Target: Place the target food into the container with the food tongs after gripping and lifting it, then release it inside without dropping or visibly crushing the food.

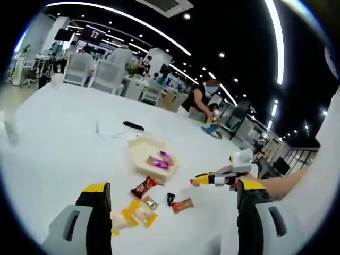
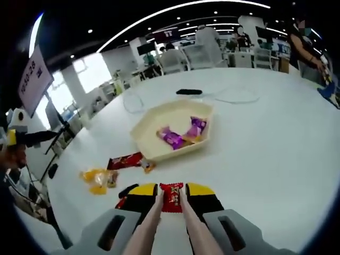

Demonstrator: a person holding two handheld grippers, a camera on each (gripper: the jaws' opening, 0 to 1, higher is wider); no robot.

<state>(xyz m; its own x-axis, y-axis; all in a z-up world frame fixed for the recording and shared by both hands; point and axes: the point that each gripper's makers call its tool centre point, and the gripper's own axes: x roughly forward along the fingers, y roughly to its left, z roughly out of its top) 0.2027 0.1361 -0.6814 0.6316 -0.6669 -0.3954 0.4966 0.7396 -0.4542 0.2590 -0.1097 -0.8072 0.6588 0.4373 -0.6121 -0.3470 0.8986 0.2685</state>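
Sitting on the white worktop: a cream hexagonal container, holding two purple-wrapped sweets. In the right gripper view, right gripper pressing a pair of pale tongs together, their tips pinching a small red snack packet just in front of the container, near the worktop. Lying to the left of it: a long dark red wrapper and yellow packets. Resting beyond the container: a black bar-shaped object and a thin cable.

In the left gripper view, left gripper hanging with jaws wide apart above the worktop, gripping nothing. Showing at its right: the right gripper reaching towards the same red snack packet.
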